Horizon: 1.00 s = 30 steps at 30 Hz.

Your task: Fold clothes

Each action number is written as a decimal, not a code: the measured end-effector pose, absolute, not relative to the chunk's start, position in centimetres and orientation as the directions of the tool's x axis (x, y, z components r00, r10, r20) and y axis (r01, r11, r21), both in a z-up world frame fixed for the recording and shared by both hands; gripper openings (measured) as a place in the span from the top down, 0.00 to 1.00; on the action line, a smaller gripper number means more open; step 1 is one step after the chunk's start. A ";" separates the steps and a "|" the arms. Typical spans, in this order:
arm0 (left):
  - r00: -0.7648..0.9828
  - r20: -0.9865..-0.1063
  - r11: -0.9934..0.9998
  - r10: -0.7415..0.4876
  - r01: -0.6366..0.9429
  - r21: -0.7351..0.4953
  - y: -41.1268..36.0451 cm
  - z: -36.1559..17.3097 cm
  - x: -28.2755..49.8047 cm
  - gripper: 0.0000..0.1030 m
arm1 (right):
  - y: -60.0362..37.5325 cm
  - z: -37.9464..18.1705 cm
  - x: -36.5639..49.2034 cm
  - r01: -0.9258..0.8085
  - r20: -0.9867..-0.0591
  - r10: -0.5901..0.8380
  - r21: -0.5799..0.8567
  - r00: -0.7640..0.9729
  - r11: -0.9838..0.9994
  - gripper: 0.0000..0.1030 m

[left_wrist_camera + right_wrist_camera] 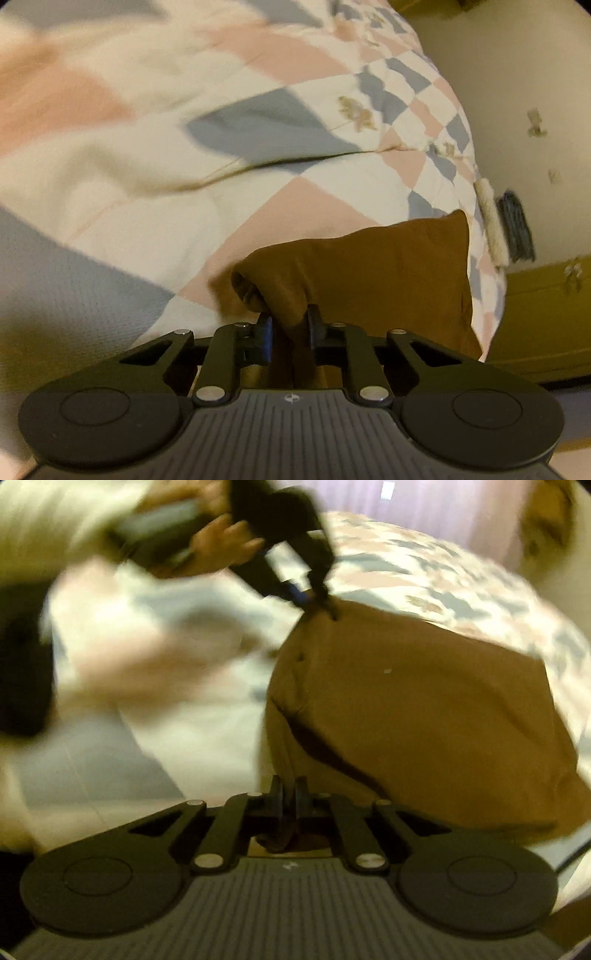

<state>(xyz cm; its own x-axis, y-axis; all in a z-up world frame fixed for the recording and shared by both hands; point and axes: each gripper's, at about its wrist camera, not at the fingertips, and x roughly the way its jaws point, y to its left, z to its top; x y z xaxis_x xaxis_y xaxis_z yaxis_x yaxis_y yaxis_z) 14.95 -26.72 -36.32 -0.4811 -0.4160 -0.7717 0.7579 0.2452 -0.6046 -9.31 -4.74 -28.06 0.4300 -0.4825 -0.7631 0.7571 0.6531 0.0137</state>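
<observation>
Both black two-finger grippers are pinching the brown cloth garment (pixel 424 716): left gripper (pixel 290 325) and right gripper (pixel 290 794) jaws clamping bunched corners, lifting it over the pink-grey-cream checkered quilt (pixel 184 147).

A bed (pixel 258 155) carried everything, covered by a quilt (pixel 424 565) patterned in cream, pink and grey-blue diamonds with small floral motifs. A brown garment (pixel 424 720) lay directly on the quilt, spreading ahead and to the right of the right tongs (pixel 290 794), one bunched edge lifted. From the left tongs (pixel 290 321) it showed just ahead, near the bed's right edge.
</observation>
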 end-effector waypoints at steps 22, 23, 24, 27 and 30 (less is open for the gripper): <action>-0.394 -0.854 0.126 -0.341 0.880 -0.457 -49.9 -33.1 -12.2 0.83 | -27.9 -32.1 -41.5 0.884 -0.742 -0.526 0.465 0.416 0.044 0.96; -0.406 -0.848 0.132 -0.341 0.872 -0.471 -49.7 -32.7 -11.8 0.79 | -28.0 -31.9 -41.7 0.880 -0.737 -0.523 0.472 0.429 0.056 0.96; -0.415 -0.843 0.140 -0.342 0.865 -0.482 -49.5 -32.4 -11.5 0.72 | -28.2 -31.8 -41.9 0.875 -0.735 -0.516 0.480 0.439 0.060 0.96; -0.404 -0.851 0.163 -0.334 0.865 -0.474 -49.8 -31.9 -10.8 0.68 | -28.6 -31.6 -42.4 0.862 -0.733 -0.495 0.502 0.467 0.070 0.97; -0.421 -0.847 0.213 -0.325 0.839 -0.500 -50.4 -31.9 -10.2 0.68 | -29.1 -31.8 -42.7 0.855 -0.737 -0.469 0.513 0.486 0.079 0.97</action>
<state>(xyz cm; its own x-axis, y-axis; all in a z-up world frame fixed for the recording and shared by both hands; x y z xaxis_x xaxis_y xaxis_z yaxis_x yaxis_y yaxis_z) -10.24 -50.42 -31.91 -0.4215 -0.3252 -0.8465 0.8394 0.2133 -0.4999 -42.65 -29.07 -31.76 0.4856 -0.4694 -0.7375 0.8549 0.0789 0.5127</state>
